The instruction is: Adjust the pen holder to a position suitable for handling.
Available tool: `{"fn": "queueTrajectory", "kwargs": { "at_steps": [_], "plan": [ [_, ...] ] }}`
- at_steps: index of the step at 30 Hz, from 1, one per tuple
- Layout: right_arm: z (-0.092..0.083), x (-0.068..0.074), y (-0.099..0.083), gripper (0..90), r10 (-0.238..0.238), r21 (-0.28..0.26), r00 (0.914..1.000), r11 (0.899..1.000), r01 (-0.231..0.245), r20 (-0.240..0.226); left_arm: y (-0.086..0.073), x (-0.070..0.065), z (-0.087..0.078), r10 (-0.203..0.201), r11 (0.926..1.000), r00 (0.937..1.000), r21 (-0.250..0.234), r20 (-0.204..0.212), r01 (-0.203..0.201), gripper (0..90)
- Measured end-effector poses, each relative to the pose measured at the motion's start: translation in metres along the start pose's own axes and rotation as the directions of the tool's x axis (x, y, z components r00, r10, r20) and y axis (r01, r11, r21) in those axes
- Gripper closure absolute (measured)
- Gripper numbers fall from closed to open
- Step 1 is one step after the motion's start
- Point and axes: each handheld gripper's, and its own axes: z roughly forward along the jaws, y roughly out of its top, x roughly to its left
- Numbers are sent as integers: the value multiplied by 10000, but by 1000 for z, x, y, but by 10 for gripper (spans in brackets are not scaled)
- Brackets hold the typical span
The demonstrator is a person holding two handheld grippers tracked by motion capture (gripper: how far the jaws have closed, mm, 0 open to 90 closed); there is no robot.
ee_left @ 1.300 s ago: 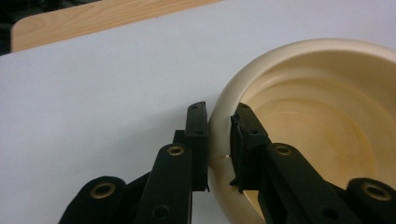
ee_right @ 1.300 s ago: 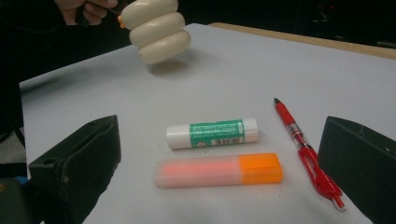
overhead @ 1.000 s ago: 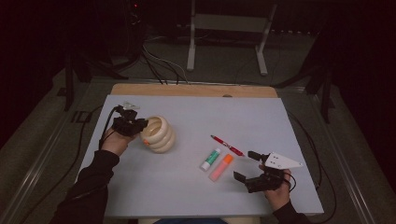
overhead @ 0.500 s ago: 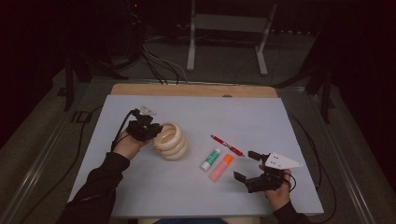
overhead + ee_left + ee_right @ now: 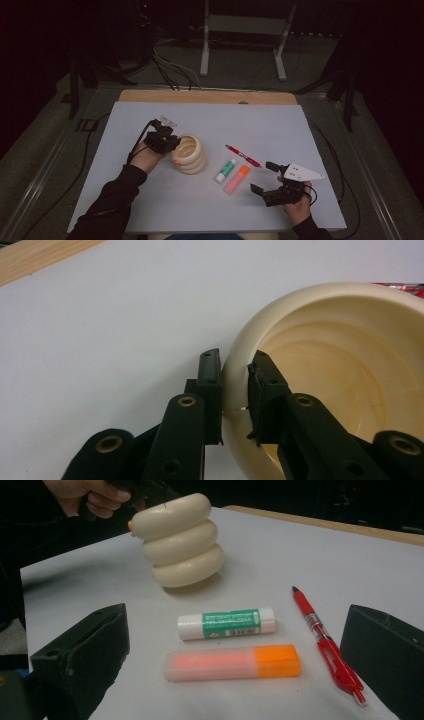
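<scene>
On the counter (image 5: 150, 210), at about nine o'clock from its middle, a cream ribbed cup (image 5: 190, 154) is standing upright, its three stacked rings showing plainly in the right gripper view (image 5: 181, 540).

Left tool (image 5: 162, 140): narrowed onto the cup's rim, one jaw outside the wall and one inside, pads pressing both faces (image 5: 235, 395). The cup is being held by its near edge, at about nine o'clock of its own opening.

Right tool (image 5: 272, 182): jaws standing wide, gripping nothing, waiting at about five o'clock on the counter.

Loose items, lying between cup and right tool:
- glue stick (image 5: 226, 170), white with green label, near the cup at its four o'clock.
- orange marker (image 5: 236, 179), just beside the glue stick.
- red pen (image 5: 243, 156), at about two o'clock from the marker, apart from it.

Progress, as a judgement: the grasp on the cup is looking complete, and the cup is sitting close to the writing things. None of the three items is in the cup; loading them, likely with the right tool, appears to be what is remaining.

Hard to make out: the cup's floor is partly hidden behind the inner jaw; whether its base is resting fully on the counter or is slightly lifted is not telling clearly. The surroundings beyond the counter are dark.
</scene>
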Motion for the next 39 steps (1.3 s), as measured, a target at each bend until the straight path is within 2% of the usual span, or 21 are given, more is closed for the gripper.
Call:
{"fn": "queueTrajectory", "kwargs": {
  "at_steps": [2, 4, 5, 8, 10, 13, 17, 20, 21, 23, 24, 31, 37, 39],
  "plan": [
    [0, 0, 0, 0, -9, 9, 10000, 10000, 9, -6, 0, -4, 2, 91, 9999, 9999, 65, -89, -90, 788],
    [0, 0, 0, 1, -11, 14, 10000, 10000, 11, -10, 2, -7, 2, 65, 10000, 10000, 43, 43, -65, 776],
    [0, 0, 0, 0, -8, 12, 10000, 10000, 8, -14, 3, -9, 2, 204, 9998, 9998, 51, -19, -204, 774],
    [1, 0, 0, 0, -8, 18, 10000, 10000, 8, -11, 6, -13, 3, 214, 9998, 9995, -57, 248, -213, 758],
    [0, 0, 0, 1, -20, 16, 10000, 10000, 20, -19, 6, -15, 3, 218, 9997, 9993, -126, 316, -214, 710],
    [0, 0, 0, 0, 10, 6, 10000, 10000, -10, -25, 7, -14, 2, 78, 9987, 9972, -506, 741, -40, 632],
    [0, 0, 0, 0, 6, 9, 10000, 10000, -6, -35, 9, -12, -3, -66, 9963, 9945, -847, 1043, 155, 512],
    [0, 0, 0, 0, -10, 21, 10000, 10000, 10, -34, 11, -10, -8, -131, 9940, 9909, -1056, 1338, 274, 457],
    [0, 0, 0, 0, -8, 20, 10000, 10000, 8, -37, 11, -10, -10, -142, 9934, 9916, -1107, 1287, 285, 442],
    [0, 0, 0, 0, 0, 13, 10000, 10000, 0, -35, 11, -8, -14, -188, 9915, 9884, -1246, 1507, 379, 421],
    [0, 0, 0, 0, -2, 14, 10000, 10000, 2, -34, 11, -7, -16, -189, 9903, 9890, -1332, 1466, 387, 416],
    [1, 0, 0, 1, 36, 59, 10000, 10000, -35, -83, 7, 1, -29, -304, 9795, 9822, -1905, 1854, 662, 352],
    [2, 0, 0, 1, 56, 102, 9999, 9999, -55, -107, -2, 10, -39, -434, 9694, 9818, -2298, 1852, 862, 259],
    [3, 1, 0, 1, 58, 118, 9999, 9999, -57, -100, -5, 12, -42, -316, 9667, 9830, -2445, 1806, 760, 228]
  ]
}}
